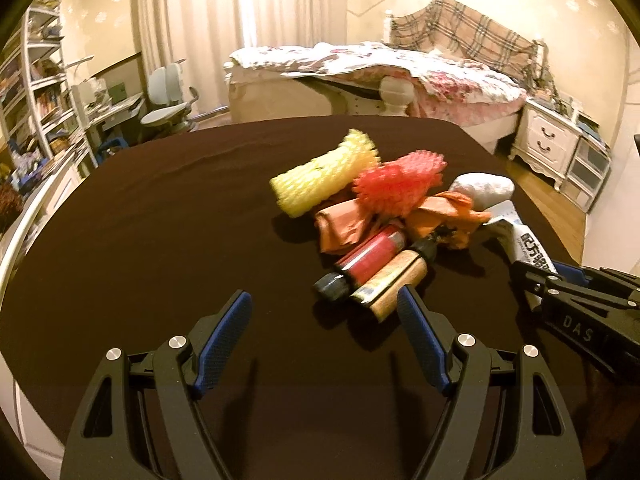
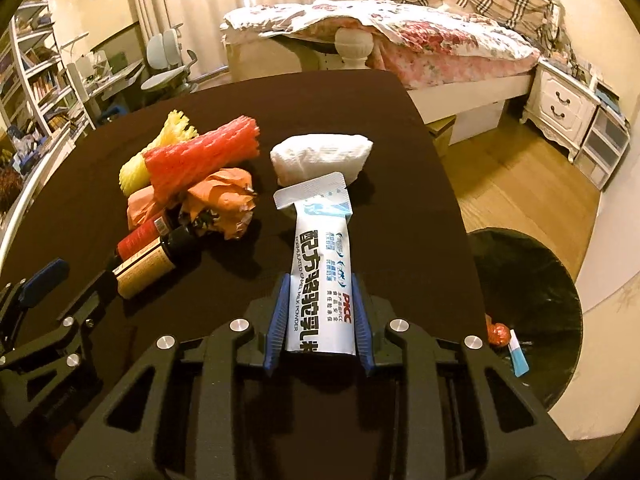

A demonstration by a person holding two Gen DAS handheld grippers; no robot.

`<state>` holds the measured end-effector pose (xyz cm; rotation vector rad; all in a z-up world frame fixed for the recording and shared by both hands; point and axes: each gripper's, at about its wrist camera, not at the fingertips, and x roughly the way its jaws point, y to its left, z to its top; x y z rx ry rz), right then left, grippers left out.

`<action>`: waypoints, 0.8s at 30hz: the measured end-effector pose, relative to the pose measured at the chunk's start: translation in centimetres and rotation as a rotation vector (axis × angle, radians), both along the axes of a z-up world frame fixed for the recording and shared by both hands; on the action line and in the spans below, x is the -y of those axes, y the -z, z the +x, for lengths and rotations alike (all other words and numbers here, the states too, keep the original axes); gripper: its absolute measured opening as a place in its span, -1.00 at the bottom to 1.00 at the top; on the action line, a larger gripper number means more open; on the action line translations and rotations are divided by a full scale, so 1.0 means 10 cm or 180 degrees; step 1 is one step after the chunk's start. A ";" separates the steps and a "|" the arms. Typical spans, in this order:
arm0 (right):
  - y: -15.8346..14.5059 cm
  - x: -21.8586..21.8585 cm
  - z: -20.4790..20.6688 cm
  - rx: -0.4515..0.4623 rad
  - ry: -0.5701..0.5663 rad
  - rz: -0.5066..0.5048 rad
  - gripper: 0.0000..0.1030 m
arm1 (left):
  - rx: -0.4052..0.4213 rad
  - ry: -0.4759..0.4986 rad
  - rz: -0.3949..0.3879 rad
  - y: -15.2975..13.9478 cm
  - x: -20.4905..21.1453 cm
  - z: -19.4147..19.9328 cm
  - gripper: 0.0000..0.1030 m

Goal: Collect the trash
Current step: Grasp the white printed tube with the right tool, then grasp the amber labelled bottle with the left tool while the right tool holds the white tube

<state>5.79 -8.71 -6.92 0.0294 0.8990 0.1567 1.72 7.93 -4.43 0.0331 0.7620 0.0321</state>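
A pile of trash lies on the dark table [image 1: 140,208]: a yellow foam net [image 1: 320,180], a red foam net [image 1: 396,188], orange crumpled wrappers [image 1: 444,216], two small bottles [image 1: 372,268] and a white tissue wad [image 1: 484,188]. My left gripper [image 1: 326,308] is open and empty, just short of the bottles. My right gripper [image 2: 320,312] is shut on a white milk powder sachet [image 2: 320,268], held above the table's right part. It also shows at the right of the left wrist view [image 1: 536,276].
A round bin with a black bag [image 2: 532,288] stands on the floor right of the table and holds a red wrapper [image 2: 498,334] and a blue-white sachet [image 2: 518,354]. A bed [image 2: 400,40], nightstand [image 2: 560,104], desk and bookshelf stand beyond.
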 end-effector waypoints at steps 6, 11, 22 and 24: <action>-0.01 0.06 0.00 -0.0006 -0.0021 0.0092 -0.43 | -0.0160 0.0223 0.0004 0.06 0.14 0.15 0.16; 0.00 0.08 -0.02 0.0010 -0.0038 0.0119 -0.43 | -0.0271 0.0329 0.0007 0.12 0.18 0.17 -0.34; 0.01 0.13 -0.05 0.0024 -0.0061 0.0174 -0.43 | -0.0326 0.0319 0.0015 0.14 0.18 0.11 -0.44; 0.01 0.13 -0.05 0.0022 -0.0062 0.0175 -0.43 | -0.0366 0.0278 -0.0011 0.16 0.17 0.15 -0.40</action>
